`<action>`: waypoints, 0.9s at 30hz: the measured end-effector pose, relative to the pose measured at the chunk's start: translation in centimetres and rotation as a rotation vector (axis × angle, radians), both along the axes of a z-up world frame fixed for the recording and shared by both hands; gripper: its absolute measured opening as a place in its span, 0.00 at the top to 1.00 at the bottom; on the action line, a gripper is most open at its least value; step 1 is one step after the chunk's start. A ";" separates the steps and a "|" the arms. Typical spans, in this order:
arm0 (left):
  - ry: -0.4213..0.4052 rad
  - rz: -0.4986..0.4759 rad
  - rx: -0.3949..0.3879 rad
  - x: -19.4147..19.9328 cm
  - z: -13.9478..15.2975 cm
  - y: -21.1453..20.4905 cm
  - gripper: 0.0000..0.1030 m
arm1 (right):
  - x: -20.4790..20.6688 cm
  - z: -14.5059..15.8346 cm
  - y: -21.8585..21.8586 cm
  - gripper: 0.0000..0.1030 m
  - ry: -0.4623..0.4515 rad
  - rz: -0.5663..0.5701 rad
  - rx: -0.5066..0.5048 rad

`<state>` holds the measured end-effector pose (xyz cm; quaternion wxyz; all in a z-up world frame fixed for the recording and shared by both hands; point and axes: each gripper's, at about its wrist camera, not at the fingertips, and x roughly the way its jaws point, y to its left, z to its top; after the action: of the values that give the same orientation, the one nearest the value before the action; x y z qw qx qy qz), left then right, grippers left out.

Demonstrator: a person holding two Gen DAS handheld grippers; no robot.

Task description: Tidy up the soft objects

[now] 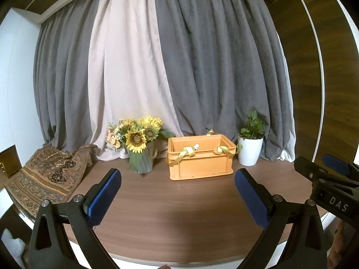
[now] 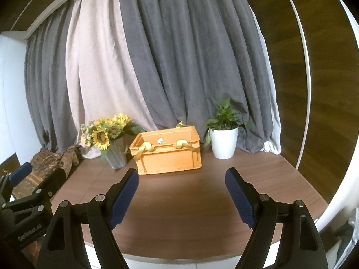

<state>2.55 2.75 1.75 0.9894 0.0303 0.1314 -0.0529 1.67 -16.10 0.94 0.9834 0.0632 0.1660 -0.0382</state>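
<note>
An orange plastic crate (image 1: 199, 164) (image 2: 168, 157) stands at the back of the brown table, with yellow ribbon straps (image 1: 186, 153) (image 2: 145, 149) draped over its front rim and a small white thing inside. A patterned brown cloth (image 1: 47, 179) (image 2: 44, 163) lies crumpled at the table's left end. My left gripper (image 1: 178, 176) hangs open over the table's near half, well short of the crate, with nothing between its blue pads. My right gripper (image 2: 181, 176) is likewise open and empty, to the right of the left one.
A grey vase of sunflowers (image 1: 139, 143) (image 2: 107, 139) stands left of the crate. A white pot with a green plant (image 1: 250, 148) (image 2: 224, 139) stands to its right. Grey and pale curtains (image 1: 179, 67) hang behind. The table (image 1: 179, 213) has a rounded near edge.
</note>
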 end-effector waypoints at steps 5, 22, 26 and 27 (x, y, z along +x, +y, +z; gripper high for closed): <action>-0.012 -0.001 -0.001 -0.7 0.3 0.0 0.00 | -0.9 0.3 0.1 0.22 -0.015 0.002 -0.001; -0.019 0.000 -0.002 -2.3 0.6 -0.5 0.00 | -2.1 0.5 -0.1 0.22 -0.024 -0.004 -0.009; -0.021 -0.002 -0.002 -2.2 0.5 -0.4 0.00 | -2.3 0.7 -0.3 0.22 -0.026 -0.006 -0.010; -0.021 -0.003 -0.003 -2.2 0.5 -0.4 0.00 | -2.3 0.6 -0.3 0.22 -0.026 -0.006 -0.010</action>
<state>0.33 2.31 2.29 0.9908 0.0295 0.1208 -0.0541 -0.64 -16.37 1.58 0.9856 0.0594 0.1529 -0.0411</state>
